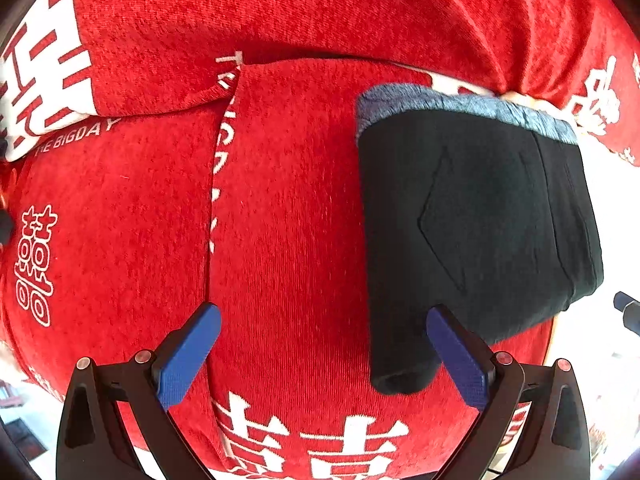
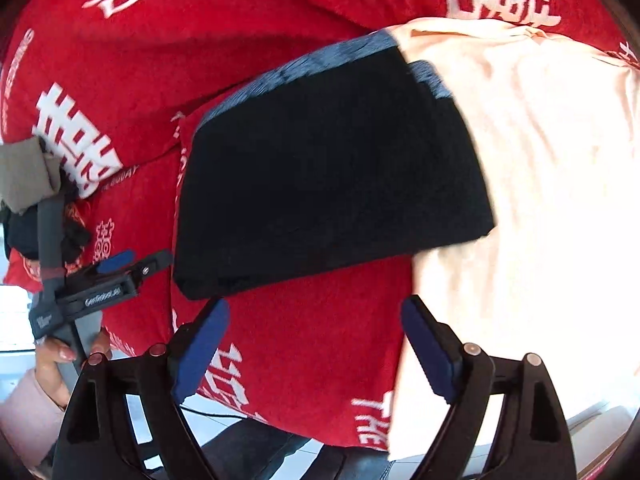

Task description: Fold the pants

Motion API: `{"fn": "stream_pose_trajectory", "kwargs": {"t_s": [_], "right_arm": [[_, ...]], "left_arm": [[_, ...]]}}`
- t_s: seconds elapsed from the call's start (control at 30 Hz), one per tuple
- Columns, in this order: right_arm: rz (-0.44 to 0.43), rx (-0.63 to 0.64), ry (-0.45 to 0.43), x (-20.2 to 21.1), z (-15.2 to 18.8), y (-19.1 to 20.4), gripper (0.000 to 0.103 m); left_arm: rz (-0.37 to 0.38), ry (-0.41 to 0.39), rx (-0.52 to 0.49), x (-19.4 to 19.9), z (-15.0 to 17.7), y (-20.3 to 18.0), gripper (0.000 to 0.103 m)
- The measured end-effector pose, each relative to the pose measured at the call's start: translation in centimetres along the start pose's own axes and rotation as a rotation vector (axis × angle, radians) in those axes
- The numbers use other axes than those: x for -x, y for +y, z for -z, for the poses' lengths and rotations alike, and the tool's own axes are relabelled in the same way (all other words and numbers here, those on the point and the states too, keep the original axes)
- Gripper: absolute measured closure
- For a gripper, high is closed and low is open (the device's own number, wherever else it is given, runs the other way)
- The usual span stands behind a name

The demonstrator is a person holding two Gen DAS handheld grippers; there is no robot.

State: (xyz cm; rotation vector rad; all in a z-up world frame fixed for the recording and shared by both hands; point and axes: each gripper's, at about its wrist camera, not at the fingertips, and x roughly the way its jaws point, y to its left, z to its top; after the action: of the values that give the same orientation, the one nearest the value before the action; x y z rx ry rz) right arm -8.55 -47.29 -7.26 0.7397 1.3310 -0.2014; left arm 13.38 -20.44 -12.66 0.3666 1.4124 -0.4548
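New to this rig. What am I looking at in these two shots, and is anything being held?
No robot here: a person carries a handheld two-finger gripper in each hand, each with a fisheye camera looking along its fingers. One picture is from the left gripper, the other from the right gripper. Both have jaws spread with nothing between them. The black pants with a grey waistband lie folded on a red blanket with white characters. A peach cloth lies beside them. The right view also shows the hand holding the left gripper.

I see black pants [image 2: 328, 184] with a blue-grey waistband [image 2: 304, 64] on a red blanket [image 1: 288, 208] printed with white characters (pale peach cloth [image 2: 532, 168] alongside); my hand-held gripper [image 1: 323, 346] pads are blue.
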Motion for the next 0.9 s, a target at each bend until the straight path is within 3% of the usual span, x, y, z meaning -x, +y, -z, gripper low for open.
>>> {"fn": "stream_pose_trajectory", "kwargs": {"t_s": [0.33,0.43,0.53,0.6,0.63,0.73,0.87,0.9], "right_arm": [[0.039,-0.015,-0.045,1.3,-6.2,-4.7,0.014],[0.027,-0.026,-0.067,0.1,-9.5,-5.7,0.039],[-0.002,-0.034,-0.076,-1.6,-13.0,-6.4,0.045],[-0.033,-0.026,-0.066,-2.8,-14.8,-6.6,0.058],[-0.039,-0.024,-0.031,-3.6,-15.4,-6.6,0.086],[-0.018,0.023,-0.022,-3.3,-15.4,-6.0,0.090],[0.133,0.084,0.033,-4.2,-13.7,-7.0,0.098],[0.130,0.075,0.048,-4.5,-13.3,-7.5,0.098]], "left_arm": [[-0.005,-0.053,0.073,-0.8,-2.8,-0.1,0.000],[-0.005,-0.062,0.092,-1.2,-3.7,-0.5,0.000],[-0.009,-0.052,0.101,-1.9,-4.0,-1.0,0.000],[-0.003,-0.050,0.093,-2.0,-4.0,-1.5,0.000],[0.000,-0.054,0.083,-2.1,-3.8,-1.8,0.000],[0.002,-0.049,0.066,-3.0,-3.3,-2.3,0.000],[0.027,-0.026,0.100,-3.5,-3.2,-2.0,0.000],[0.025,-0.026,0.094,-3.5,-3.2,-2.0,0.000]]}}
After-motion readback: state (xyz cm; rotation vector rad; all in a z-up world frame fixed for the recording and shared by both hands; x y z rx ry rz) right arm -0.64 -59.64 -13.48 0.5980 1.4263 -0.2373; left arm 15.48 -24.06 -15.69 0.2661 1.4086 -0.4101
